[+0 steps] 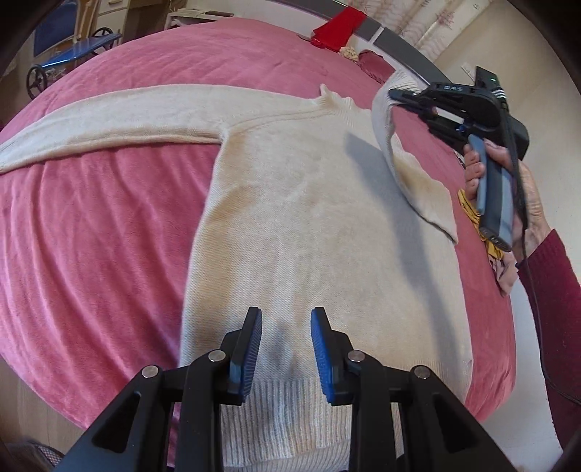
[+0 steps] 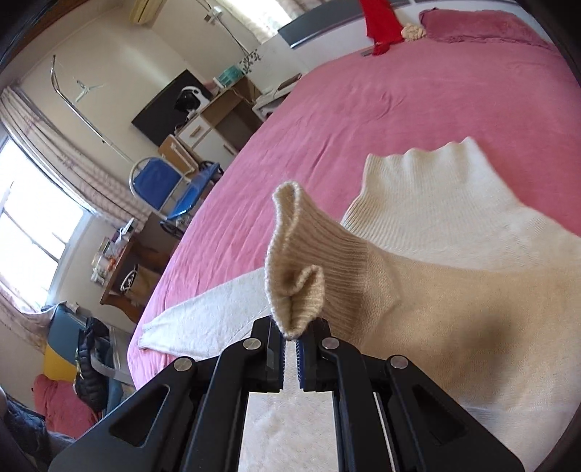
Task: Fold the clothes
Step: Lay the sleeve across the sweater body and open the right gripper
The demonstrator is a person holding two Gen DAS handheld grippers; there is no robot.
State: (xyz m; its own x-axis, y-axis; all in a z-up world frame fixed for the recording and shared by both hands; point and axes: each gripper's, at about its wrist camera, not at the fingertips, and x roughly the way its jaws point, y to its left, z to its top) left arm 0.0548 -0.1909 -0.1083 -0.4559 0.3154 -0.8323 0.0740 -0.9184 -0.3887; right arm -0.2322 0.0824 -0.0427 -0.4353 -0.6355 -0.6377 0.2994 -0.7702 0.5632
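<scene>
Left wrist view: a cream knit sweater [image 1: 308, 218] lies flat on the pink velvety bed [image 1: 90, 236], ribbed hem nearest. The left gripper [image 1: 286, 348] hovers over the hem, released, its blue ridged pads apart. "DAS" is legible on the right gripper [image 1: 397, 96].

Right wrist view: the right gripper [image 2: 292, 336] is clenched on the ribbed sleeve cuff [image 2: 297, 261], raised above the sweater [image 2: 454, 225].

A bed [image 1: 109, 225] under a pink velvety cover carries a cream sweater [image 1: 308, 225] spread flat, one sleeve [image 1: 109, 119] stretched toward nine o'clock. At twelve o'clock lie a red cloth [image 1: 339, 29] and a pink pillow [image 1: 374, 63]; at three o'clock a yellow patterned garment [image 1: 490, 250] sits at the edge.
</scene>
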